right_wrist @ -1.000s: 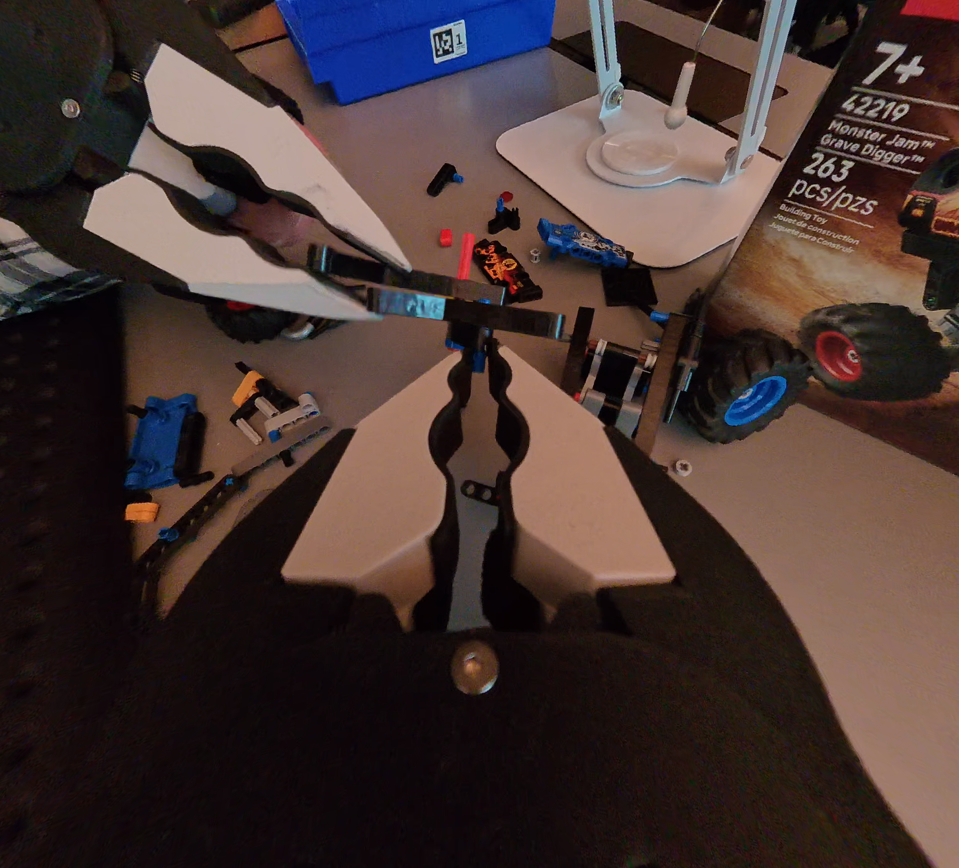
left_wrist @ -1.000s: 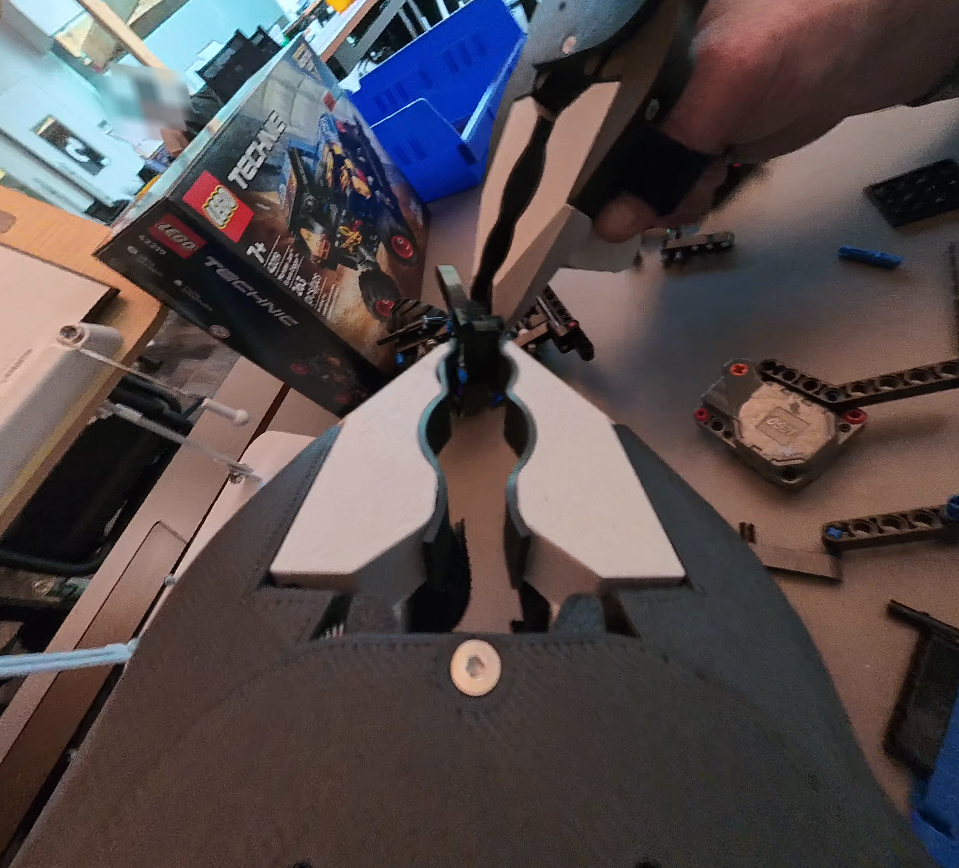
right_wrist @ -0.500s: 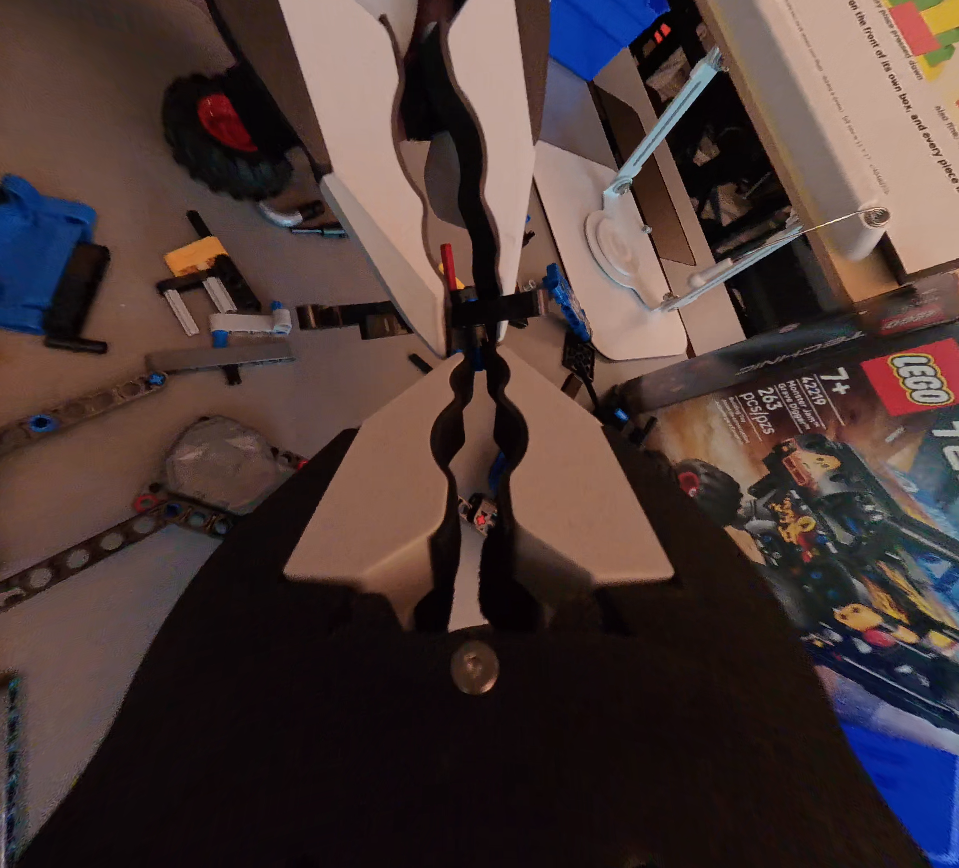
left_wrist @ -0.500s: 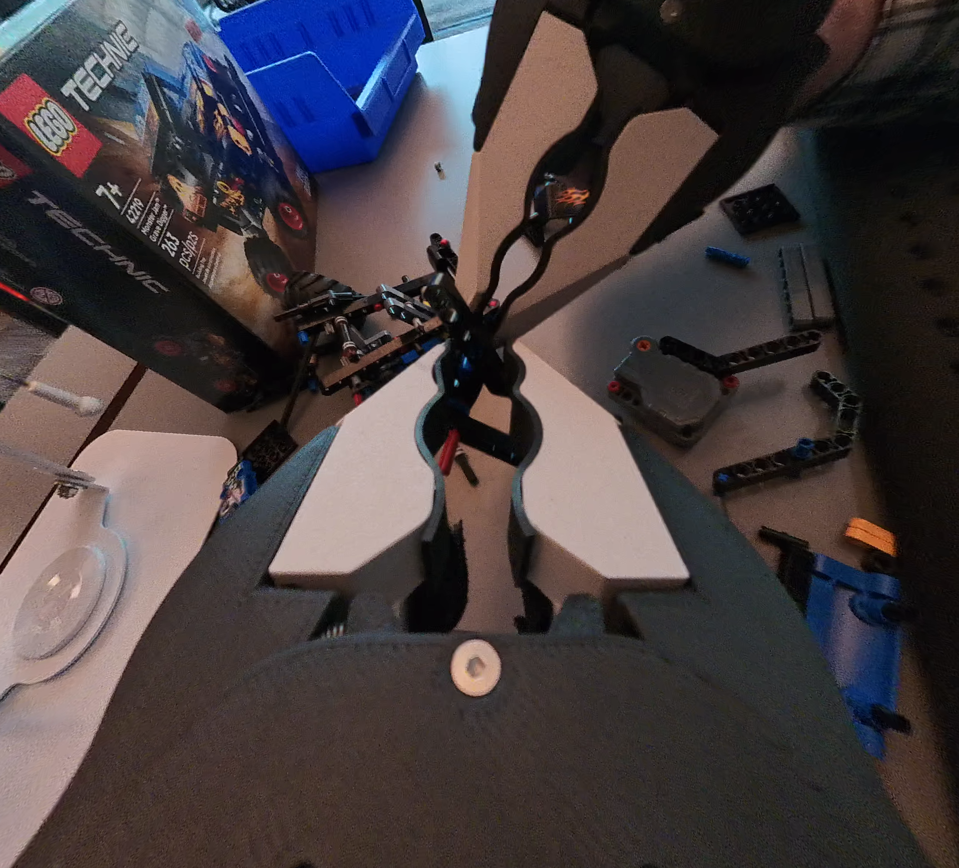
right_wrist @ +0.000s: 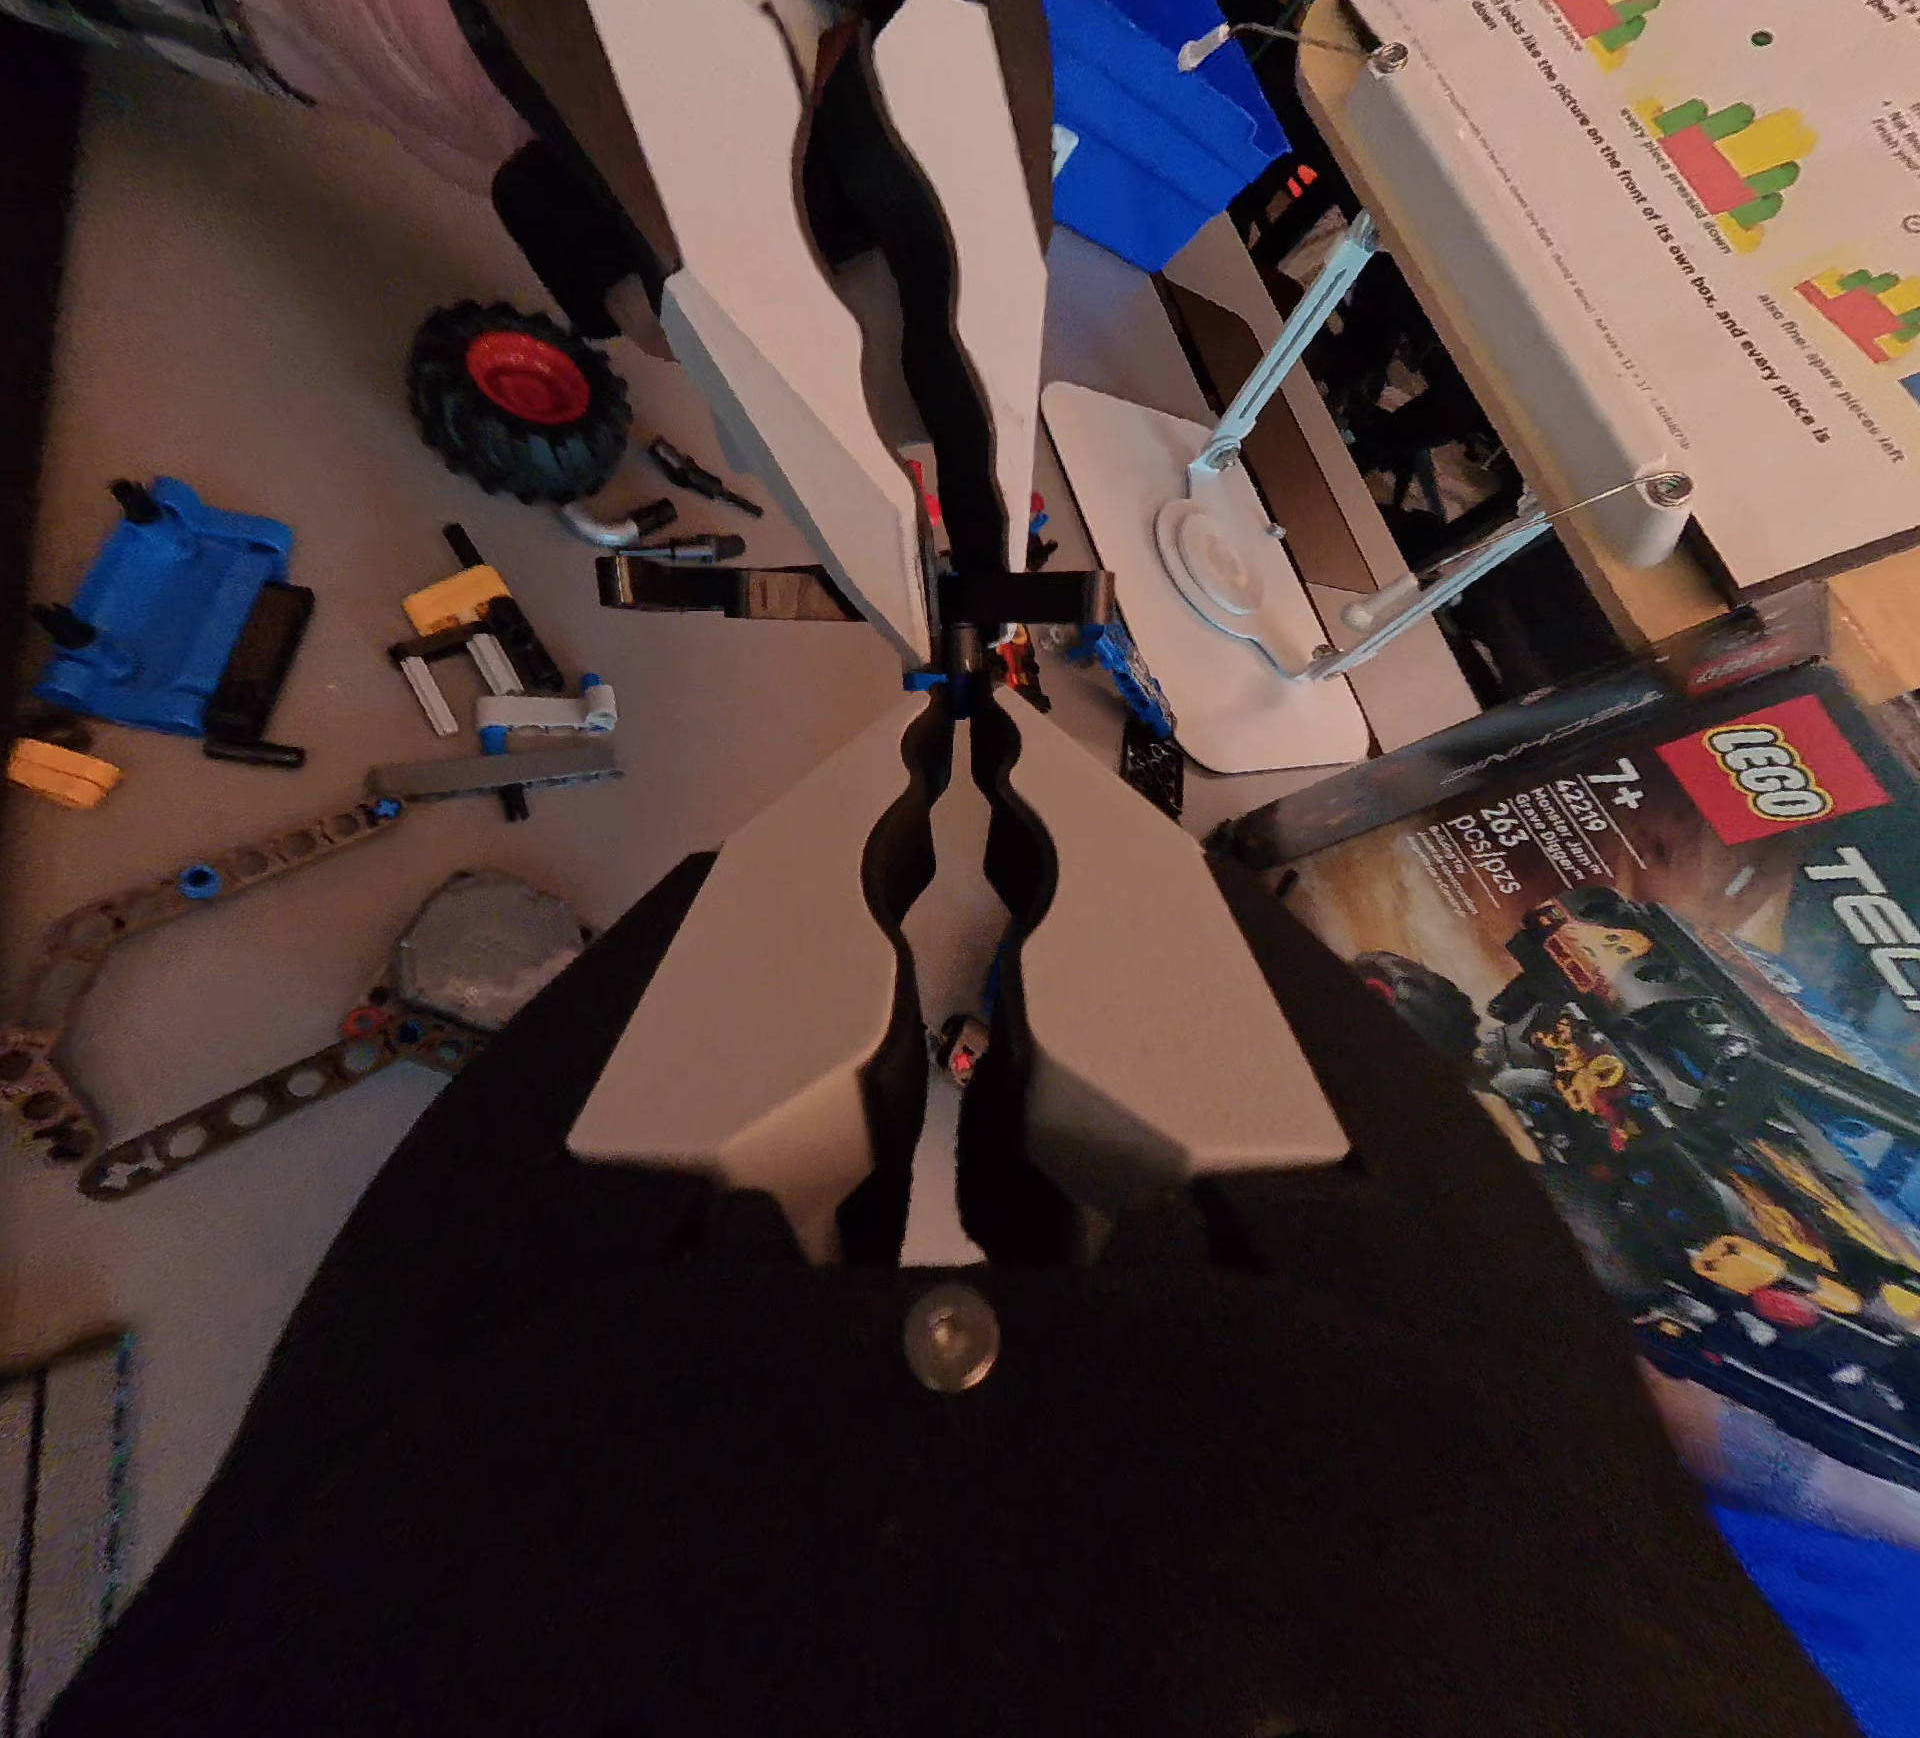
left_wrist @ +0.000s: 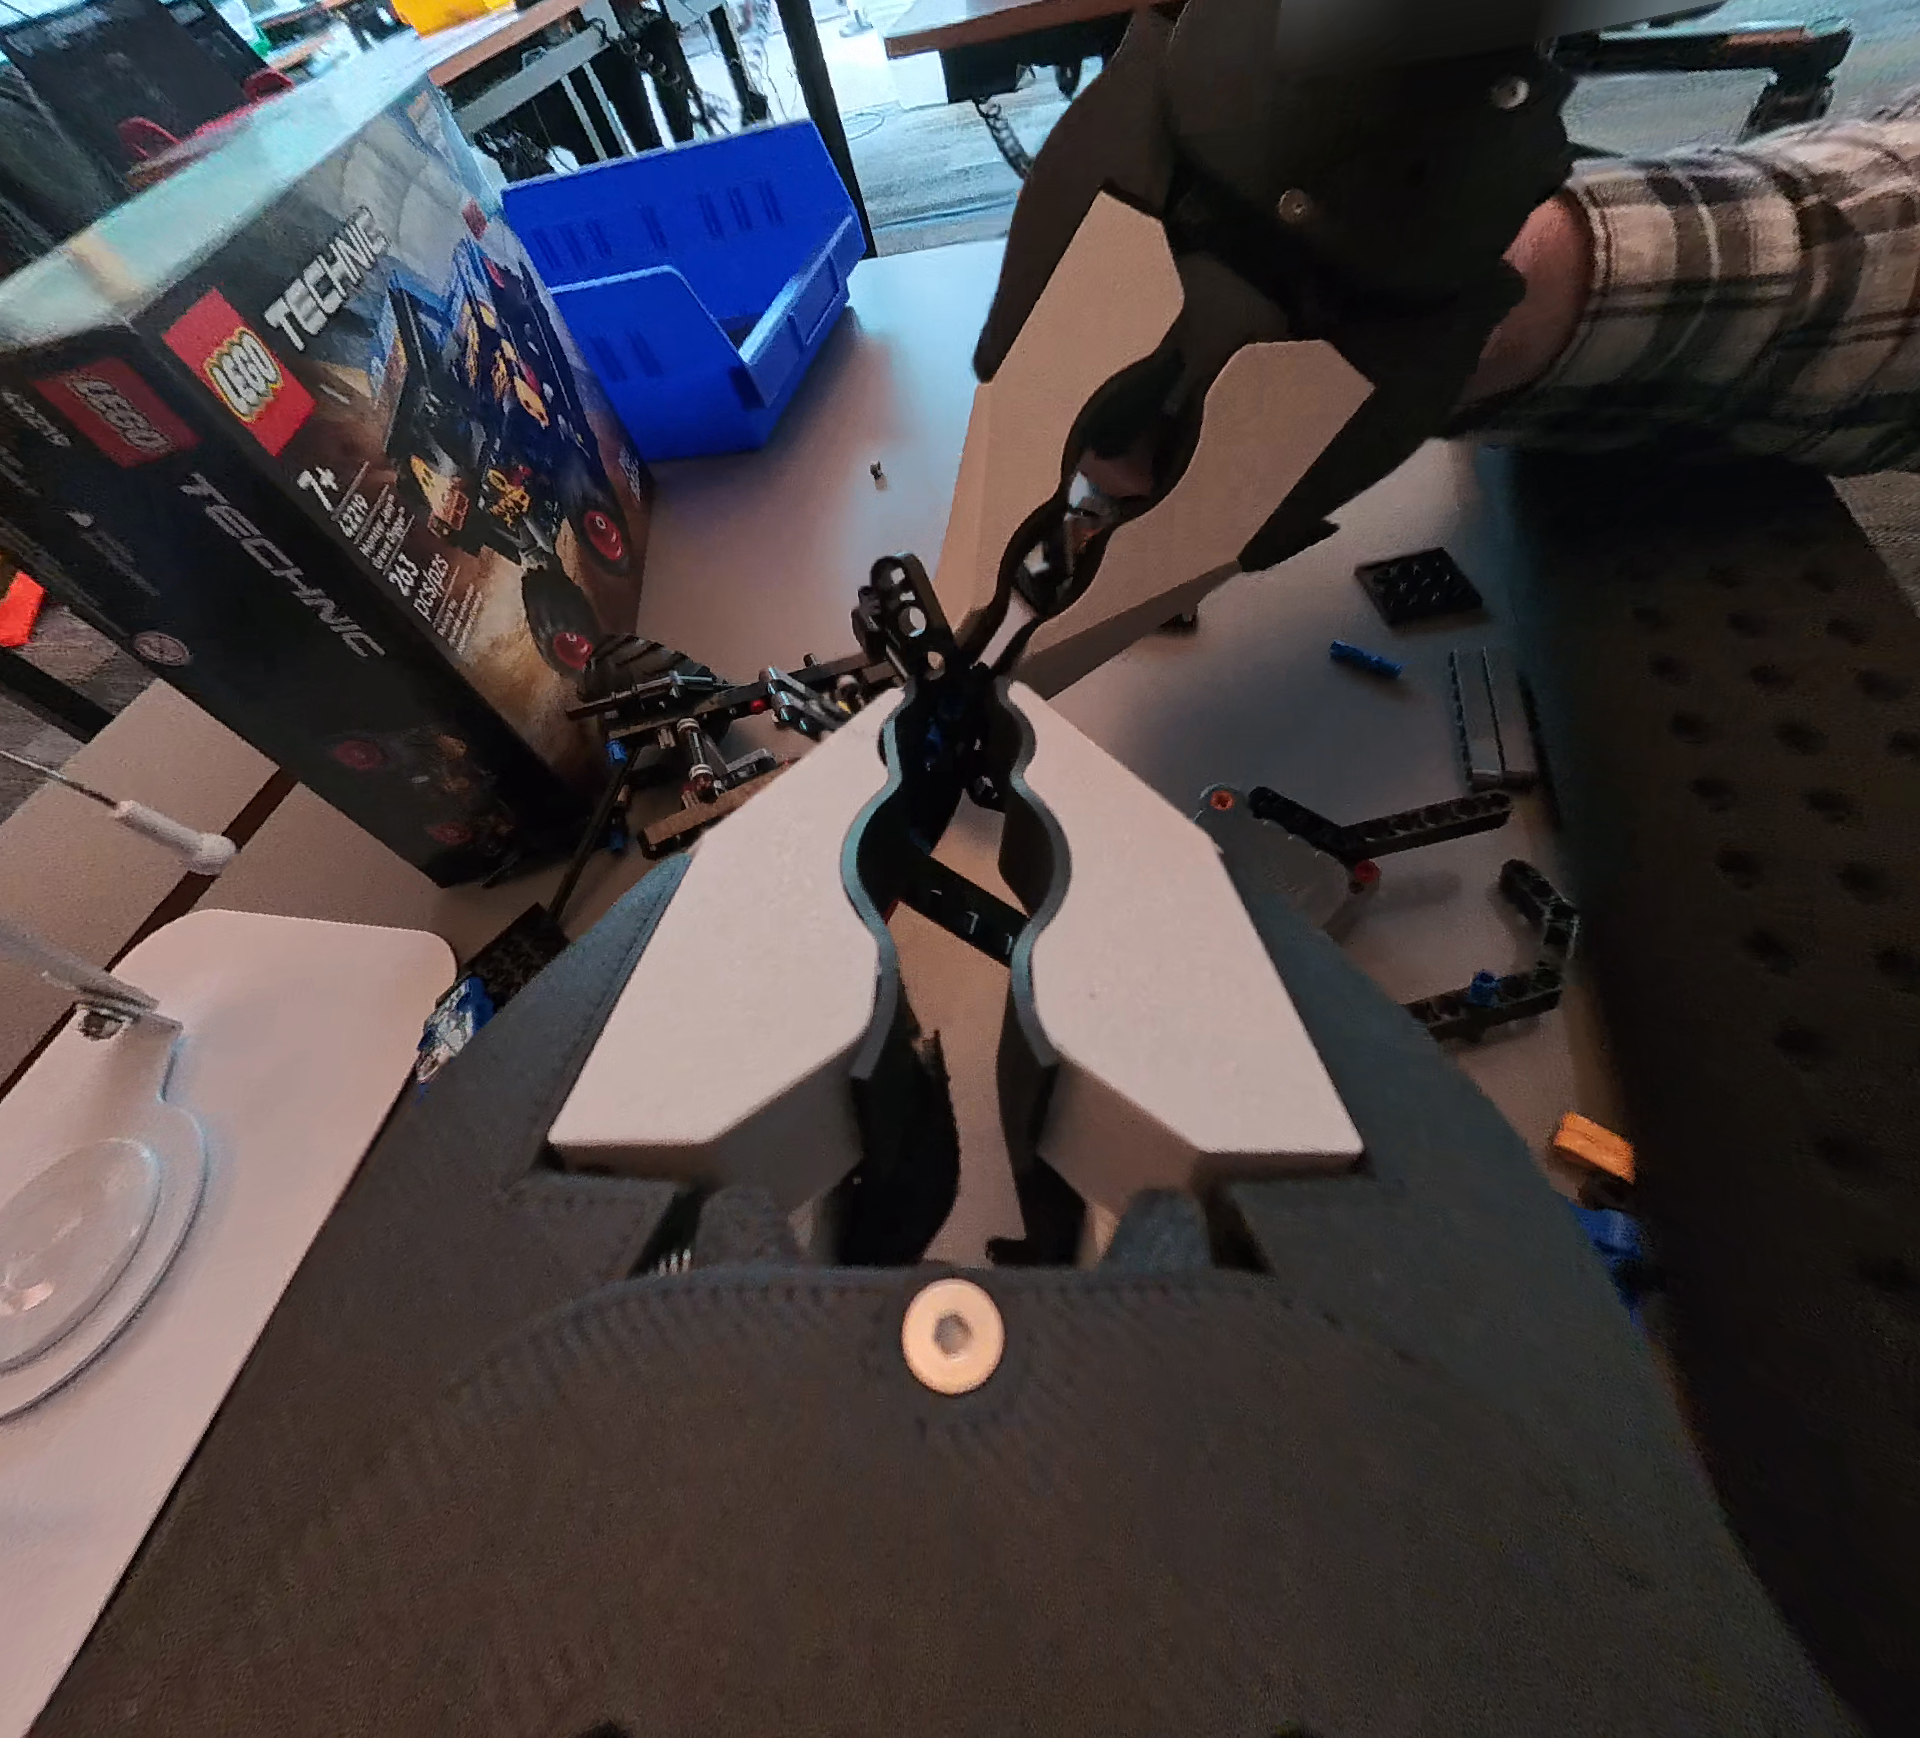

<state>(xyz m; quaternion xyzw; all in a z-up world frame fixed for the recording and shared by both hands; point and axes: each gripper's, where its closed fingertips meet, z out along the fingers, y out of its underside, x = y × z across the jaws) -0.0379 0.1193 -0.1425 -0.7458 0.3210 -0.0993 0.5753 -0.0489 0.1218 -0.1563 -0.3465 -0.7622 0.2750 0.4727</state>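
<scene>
1. The black beam, a small toy assembly with a blue pin below it, sits at the centre of both views, above the grey table, pinched from two sides.
2. The left gripper points to 12 o'clock, its fingers clamped on the assembly.
3. The right gripper meets it tip to tip, coming in from 1 o'clock in the left view; its fingers are clenched on the blue pin. A plaid sleeve follows at 2 o'clock.
4. A printed toy box stands at 10 o'clock, a blue bin at 11; the writing is left unread.
5. A half-built chassis lies just left of the tips. In the right view a red-hubbed wheel lies at 10 o'clock.
</scene>
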